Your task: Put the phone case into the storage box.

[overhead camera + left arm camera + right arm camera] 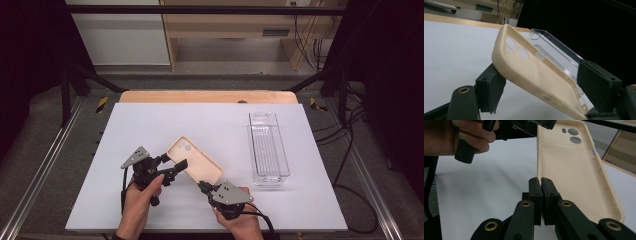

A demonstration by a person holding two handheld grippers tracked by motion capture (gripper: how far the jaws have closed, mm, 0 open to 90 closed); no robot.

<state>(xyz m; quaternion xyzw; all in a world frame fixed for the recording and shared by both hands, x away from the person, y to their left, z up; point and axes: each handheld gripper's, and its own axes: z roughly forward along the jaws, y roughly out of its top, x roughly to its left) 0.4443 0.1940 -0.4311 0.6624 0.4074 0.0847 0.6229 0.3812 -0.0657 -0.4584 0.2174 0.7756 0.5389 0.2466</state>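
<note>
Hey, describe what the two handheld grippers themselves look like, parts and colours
Both the left gripper and the right gripper are matte black, each topped by a grey three-cornered plate. Their jaw arms carry brass-coloured ringed holes, and the pads look rough and blocky. A black cable trails from the right one.

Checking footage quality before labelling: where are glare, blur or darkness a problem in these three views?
High view: even light, but the clear plastic tray is faint with glinting edges. Left gripper view: phone case sharp, nearest jaw parts soft, right background black. Right gripper view: the hand and foreground jaws slightly blurred; table evenly lit.
</note>
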